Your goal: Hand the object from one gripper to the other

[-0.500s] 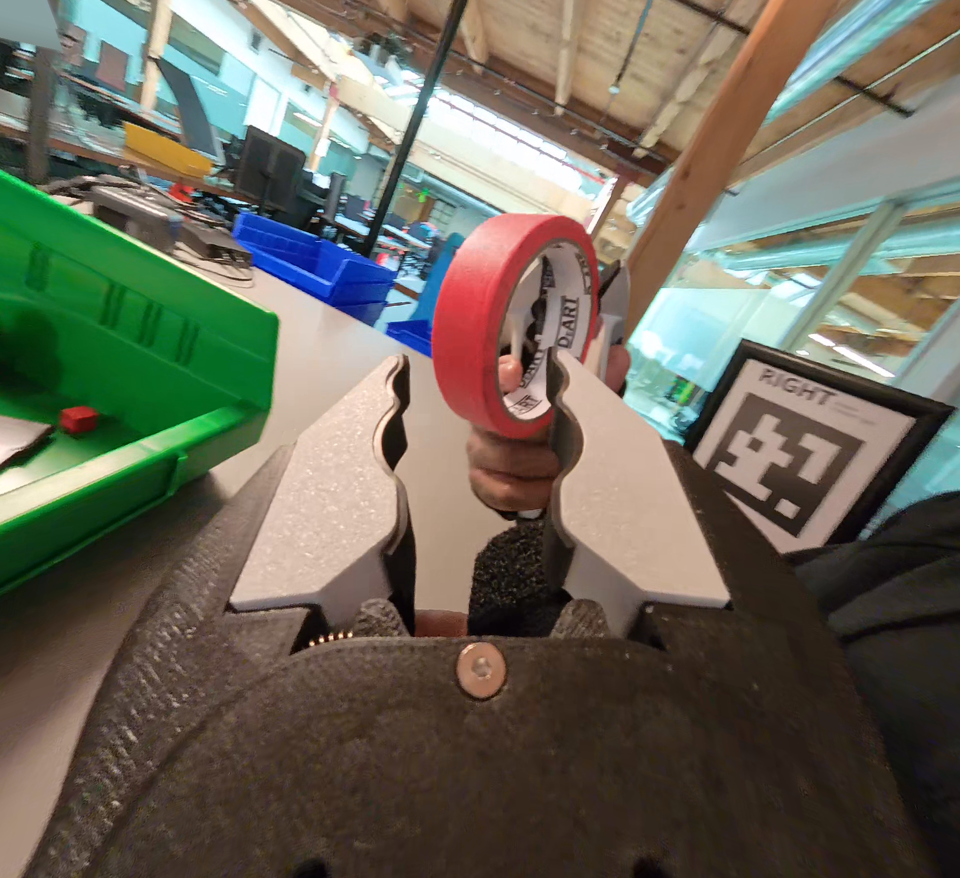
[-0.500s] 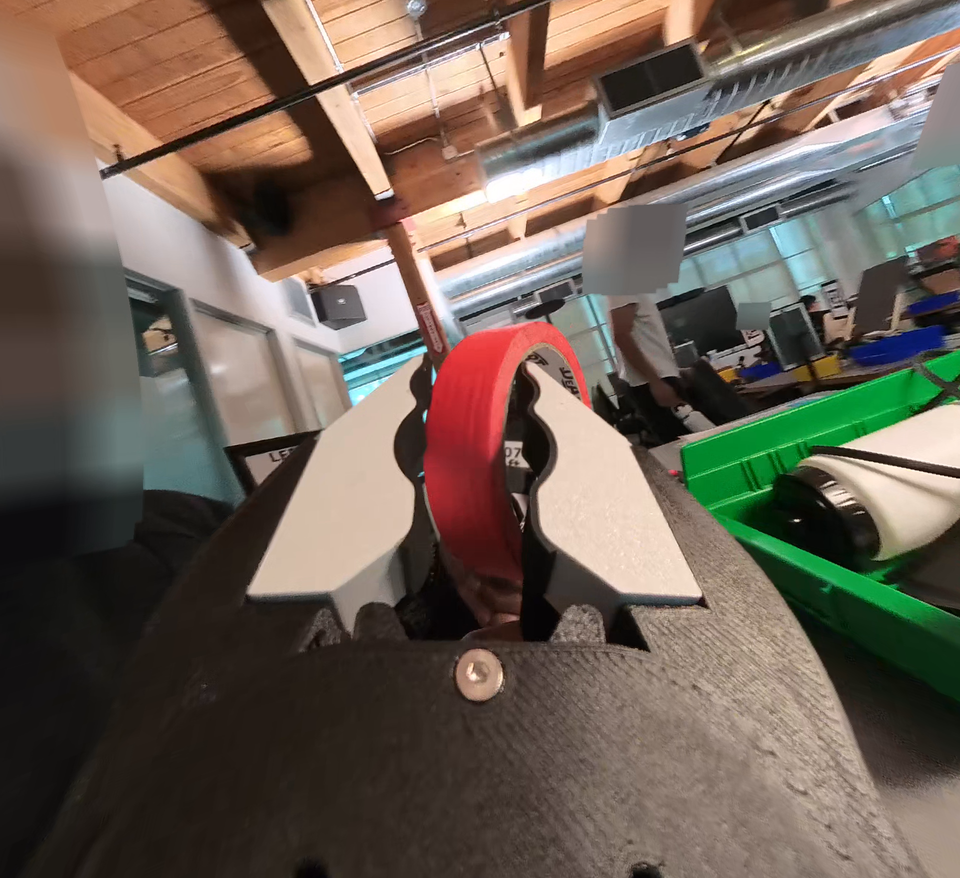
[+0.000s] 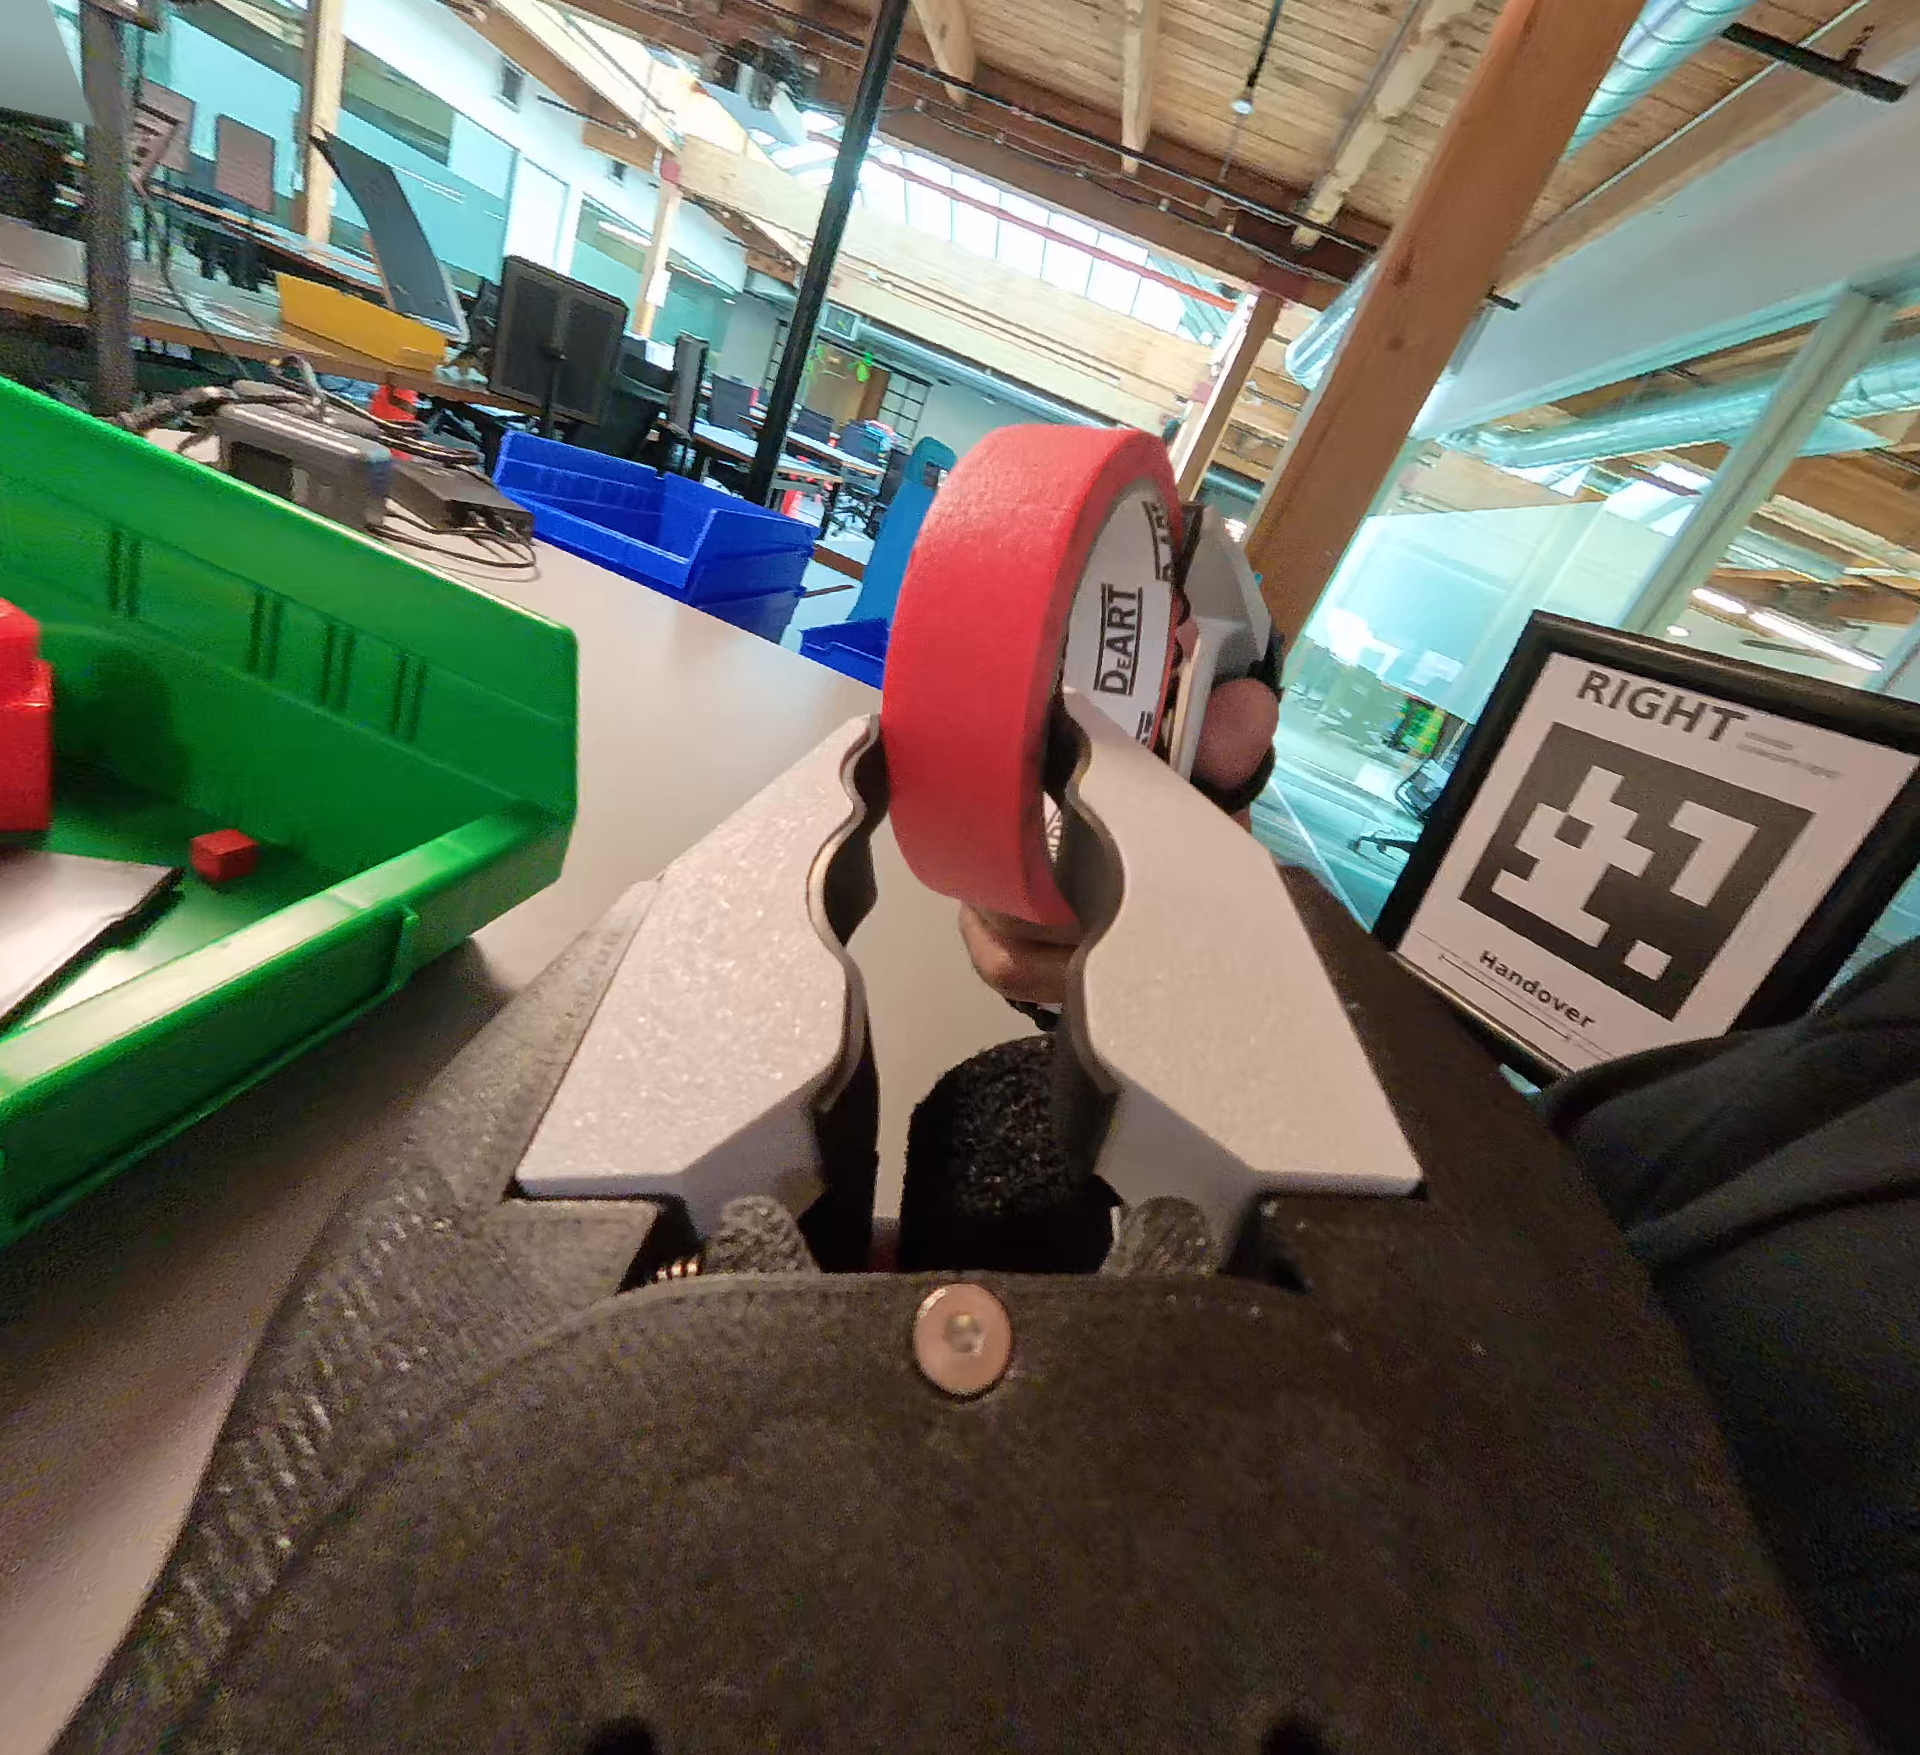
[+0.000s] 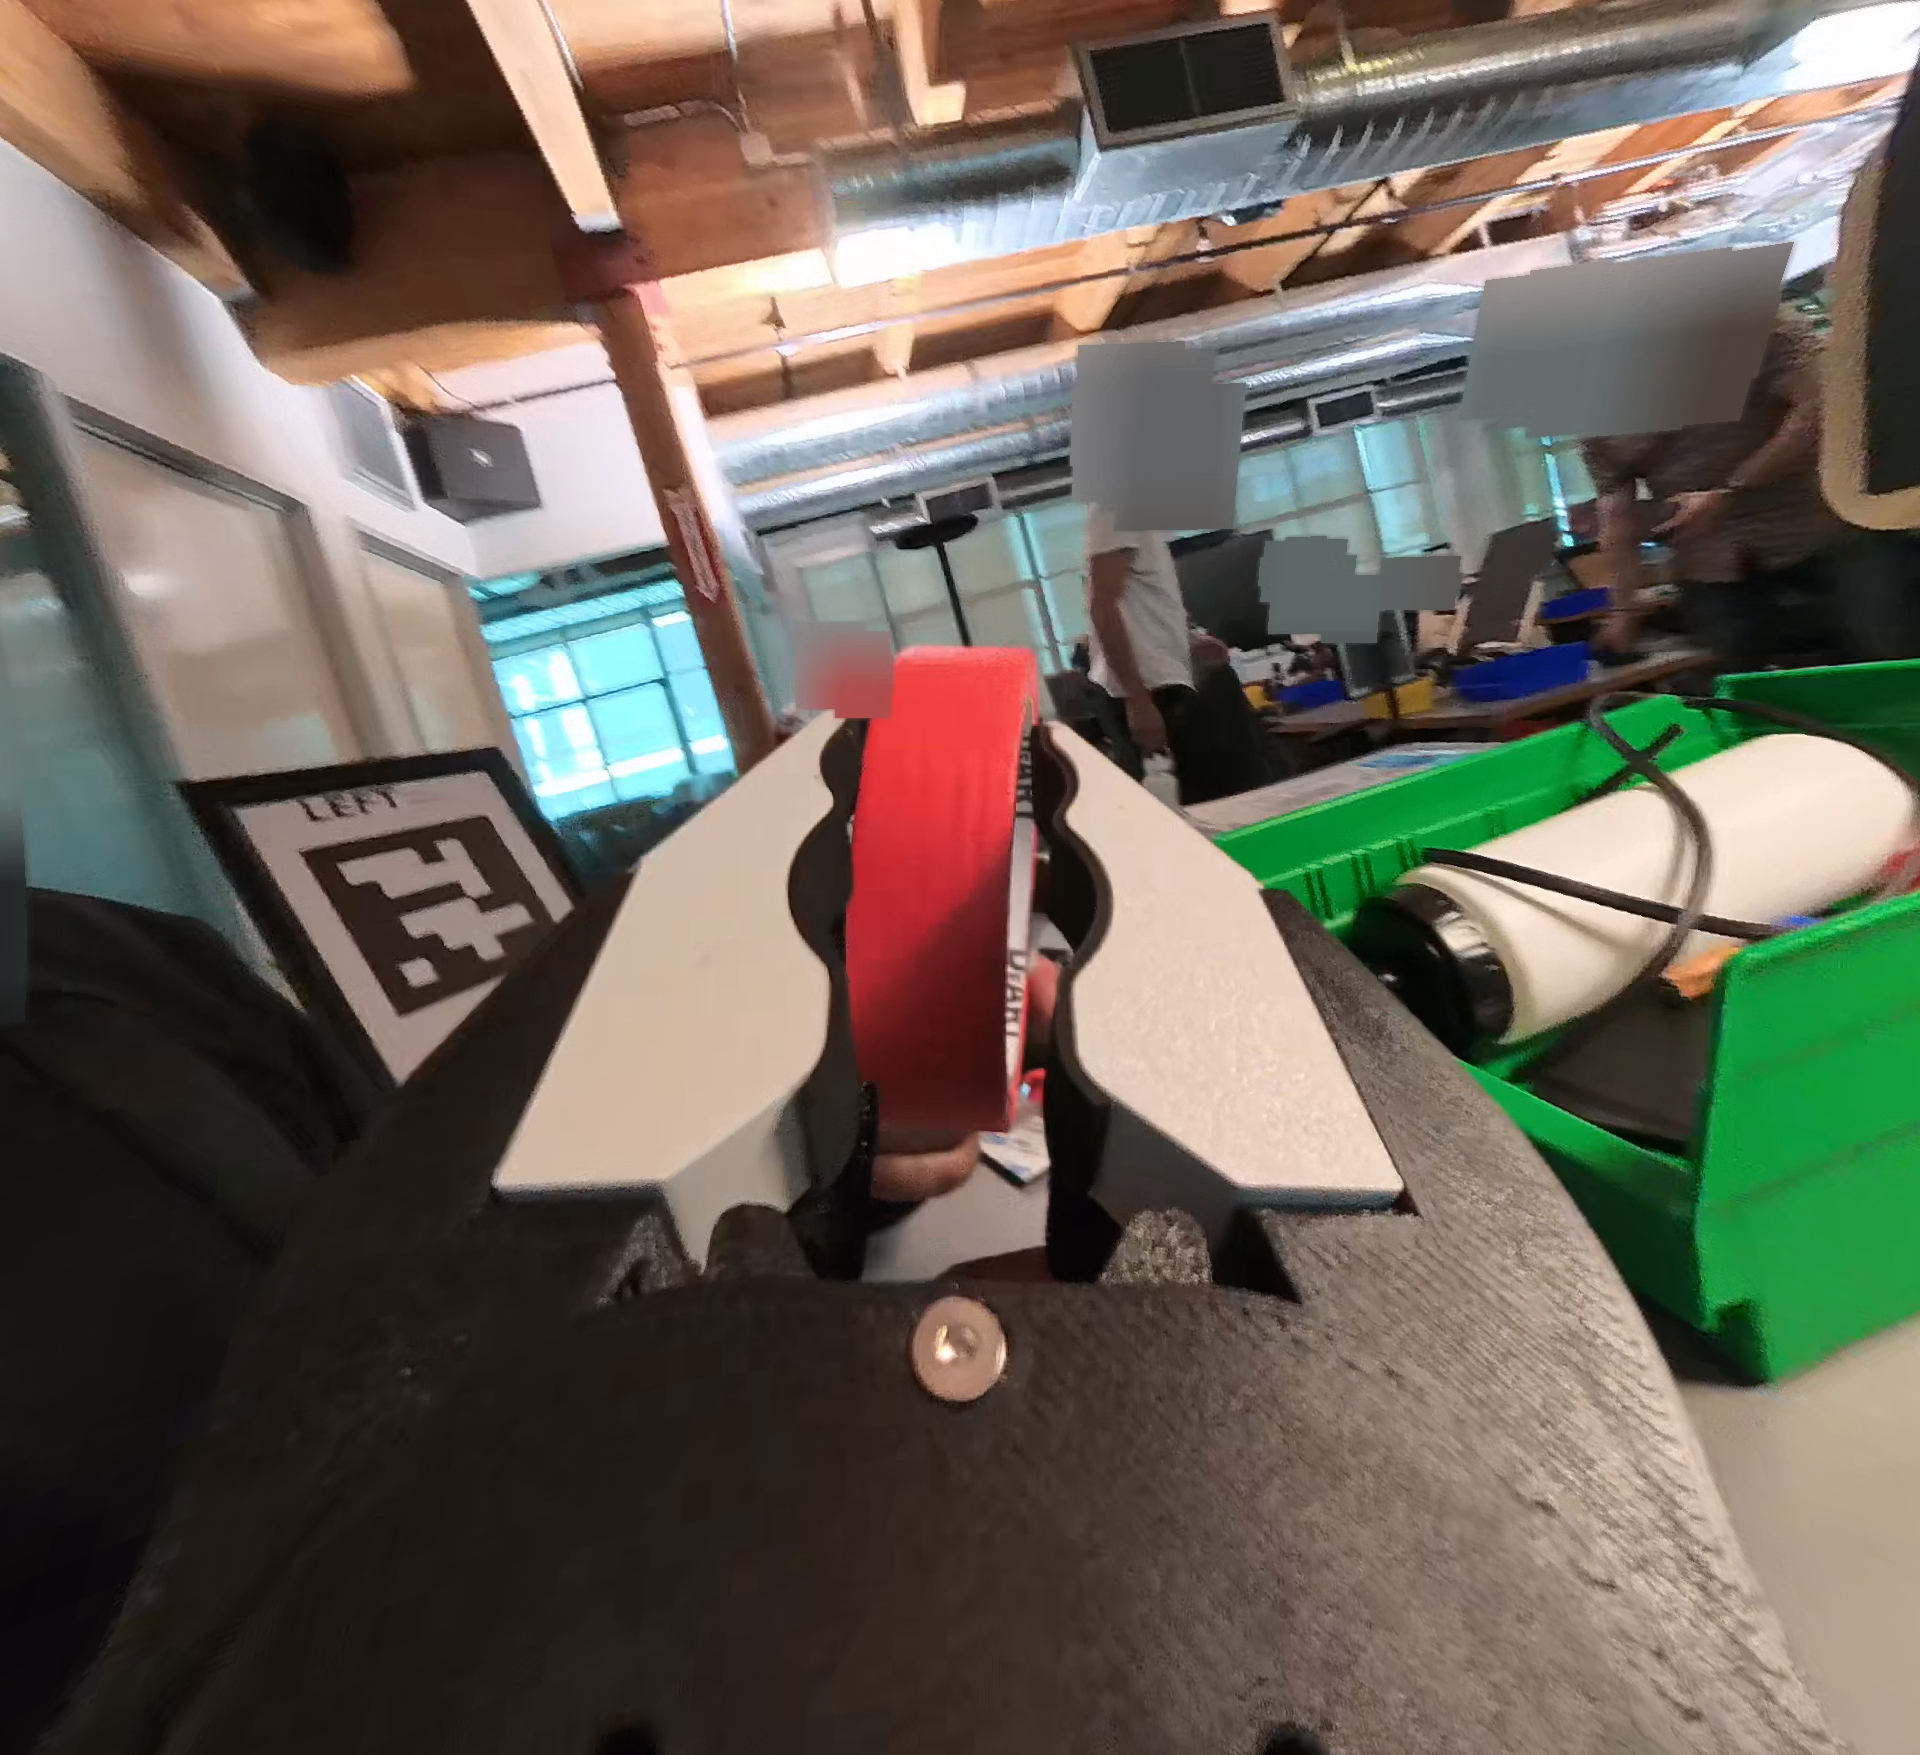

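Between both sets of fingers, held up off the table: the red masking tape roll (image 3: 977, 666), standing on edge.

My right gripper (image 4: 940, 749) is clamped across the roll's width, both jaws against its faces. In the left wrist view the right gripper's grey finger (image 3: 1221, 625) shows behind the roll, with my hand (image 3: 1231, 729) below it.

My left gripper (image 3: 961, 749) straddles the lower arc of the roll. Its right finger goes into the core side and its left finger sits at the outer red band. Looks like contact at the tips, but I can't tell whether it's actually clamped or only closing in.

Judgement: mid-handover, the overlap phase. The right has the load and the left is taking its grip.

Next move needs:
- left squeeze confirmed firm on the band
- only then open the right
- back the right straight out along its fingers, so it doesn't drag the roll

Risk: releasing early. A thin wall pinched near the rim could pivot or drop.

Around it: the green bin (image 3: 312, 666) sits to my left on the grey table (image 3: 665, 666). A framed marker card (image 3: 1652, 874) stands to the right.
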The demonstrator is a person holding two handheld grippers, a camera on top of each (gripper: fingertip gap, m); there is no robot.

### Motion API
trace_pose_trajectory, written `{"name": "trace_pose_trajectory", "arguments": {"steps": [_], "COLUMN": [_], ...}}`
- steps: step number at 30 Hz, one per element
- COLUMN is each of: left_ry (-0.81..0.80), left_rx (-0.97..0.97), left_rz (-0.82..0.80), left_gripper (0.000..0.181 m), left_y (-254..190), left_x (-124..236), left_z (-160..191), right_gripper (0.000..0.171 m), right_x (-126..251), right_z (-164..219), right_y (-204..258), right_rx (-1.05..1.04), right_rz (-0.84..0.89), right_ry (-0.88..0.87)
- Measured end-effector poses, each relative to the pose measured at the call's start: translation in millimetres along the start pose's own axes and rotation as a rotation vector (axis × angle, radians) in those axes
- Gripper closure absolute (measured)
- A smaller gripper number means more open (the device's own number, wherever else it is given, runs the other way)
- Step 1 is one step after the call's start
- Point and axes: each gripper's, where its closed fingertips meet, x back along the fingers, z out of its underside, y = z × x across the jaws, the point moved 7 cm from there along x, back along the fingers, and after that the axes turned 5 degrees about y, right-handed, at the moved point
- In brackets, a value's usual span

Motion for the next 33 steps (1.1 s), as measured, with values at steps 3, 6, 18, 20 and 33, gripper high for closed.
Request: {"name": "trace_pose_trajectory", "arguments": {"steps": [3,6,18,20,33], "left_ry": [-0.009,-0.020,-0.130,-0.122,-0.152], "left_rx": [-0.003,-0.004,0.050,0.041,0.082], "left_rz": [-0.016,-0.032,0.051,0.058,0.066], "left_gripper": [0.151,0.151,0.153,0.153,0.139], "left_y": [1.7,3.3,0.8,-0.7,-0.5], "left_x": [1.5,3.0,10.9,10.0,8.9], "left_z": [-1.3,-2.7,-13.0,-12.4,-14.1], "right_gripper": [0.139,0.142,0.127,0.136,0.142], "right_x": [2.0,2.7,4.6,4.9,2.1], "right_z": [2.2,5.6,6.1,6.3,9.6], "right_y": [-1.5,-4.0,-14.0,-13.3,-10.3], "right_rx": [0.031,0.022,0.050,0.034,0.042], "right_rz": [0.020,0.023,0.139,0.119,0.094], "right_ry": [0.062,0.109,0.128,0.123,0.158]}}
